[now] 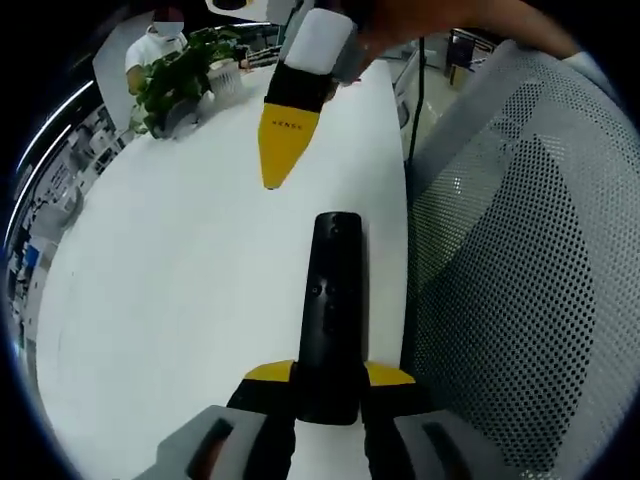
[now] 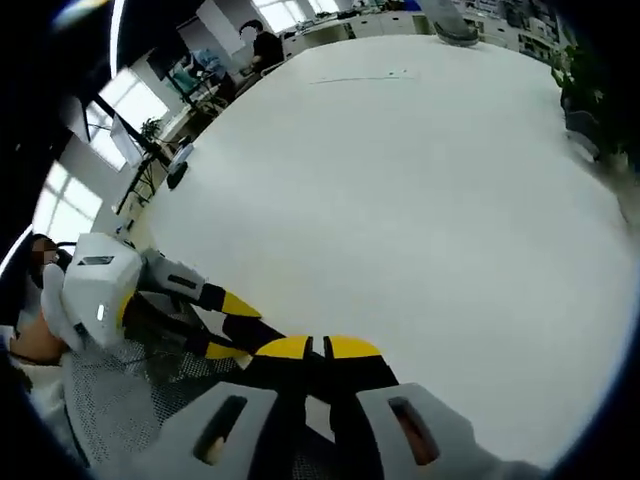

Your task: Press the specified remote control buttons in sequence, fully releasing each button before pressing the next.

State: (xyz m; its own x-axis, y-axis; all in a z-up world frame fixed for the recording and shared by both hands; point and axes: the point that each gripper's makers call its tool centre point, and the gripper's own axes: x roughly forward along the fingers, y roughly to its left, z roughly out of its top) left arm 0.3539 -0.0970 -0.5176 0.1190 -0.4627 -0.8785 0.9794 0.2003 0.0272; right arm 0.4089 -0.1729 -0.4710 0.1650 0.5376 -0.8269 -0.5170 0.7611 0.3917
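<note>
A long black remote control [image 1: 331,290] points away from me, its near end clamped between the yellow-tipped jaws of my left gripper [image 1: 330,376], which is shut on it. Small buttons show on its top face. My right gripper [image 1: 277,160] comes in from the top of the left gripper view. Its yellow jaws are closed into one point that hangs beyond the remote's far end, apart from it. In the right gripper view my right gripper [image 2: 320,347] has its tips pressed together, and the left gripper [image 2: 234,326] reaches in from the left. The remote is hidden there.
Both grippers are over a white table [image 1: 180,290] near its edge. A grey mesh chair [image 1: 520,260] stands beside that edge. A potted plant [image 1: 180,80] and a seated person [image 1: 155,45] are at the far end. Office desks and windows [image 2: 130,110] lie beyond.
</note>
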